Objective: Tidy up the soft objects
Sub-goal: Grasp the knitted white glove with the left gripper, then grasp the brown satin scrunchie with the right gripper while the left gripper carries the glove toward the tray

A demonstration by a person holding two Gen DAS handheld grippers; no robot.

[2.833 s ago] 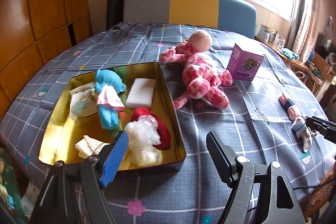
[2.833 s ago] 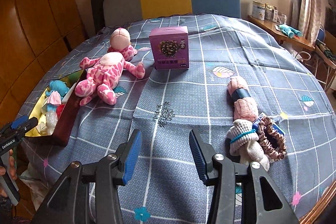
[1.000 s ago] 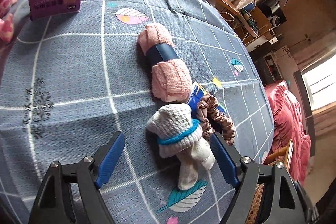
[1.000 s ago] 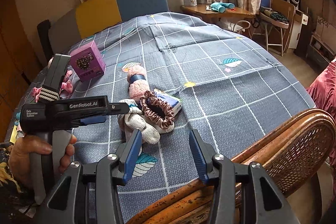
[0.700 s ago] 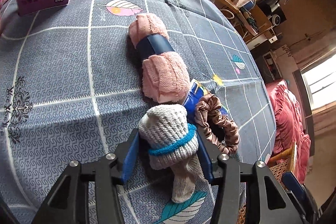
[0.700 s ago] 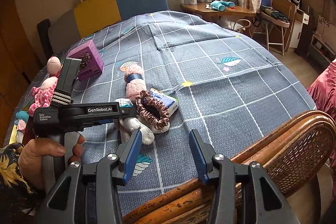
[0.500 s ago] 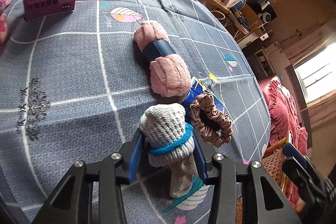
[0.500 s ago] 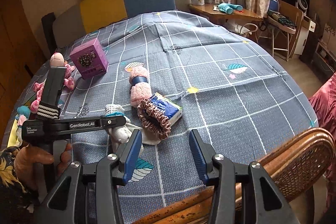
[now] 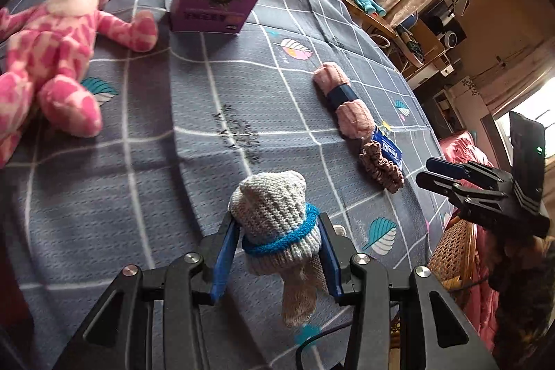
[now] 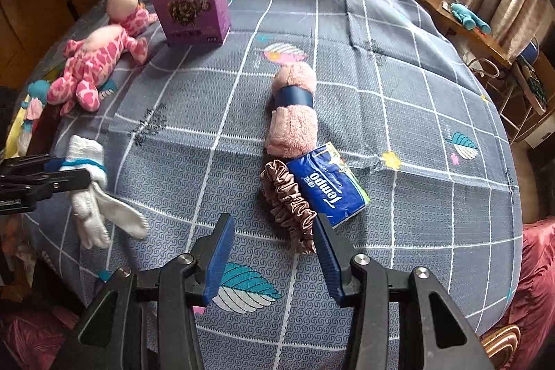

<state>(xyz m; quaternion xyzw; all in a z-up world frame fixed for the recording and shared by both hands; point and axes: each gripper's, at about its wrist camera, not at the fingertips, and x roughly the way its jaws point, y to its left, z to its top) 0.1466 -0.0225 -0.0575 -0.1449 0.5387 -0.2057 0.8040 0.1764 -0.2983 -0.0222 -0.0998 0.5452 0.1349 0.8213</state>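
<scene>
L gripper [image 9: 277, 252] jaws clamped on rolled socks [image 9: 274, 224], lifted above bedspread [image 9: 156, 189], left of scrunchie [image 10: 289, 200]. Carry level, keep squeeze firm. R gripper [image 10: 274, 252] jaws part-open, empty, near scrunchie.

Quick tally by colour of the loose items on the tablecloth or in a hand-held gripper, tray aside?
Pink: 2, plush toy, rolled towel
Purple: 1, box
White: 1, knit glove bundle
Brown: 1, scrunchie
Blue: 1, tissue pack
Total: 6

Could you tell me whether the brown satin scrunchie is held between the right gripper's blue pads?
No, the brown satin scrunchie lies on the cloth beyond the open right gripper.
</scene>
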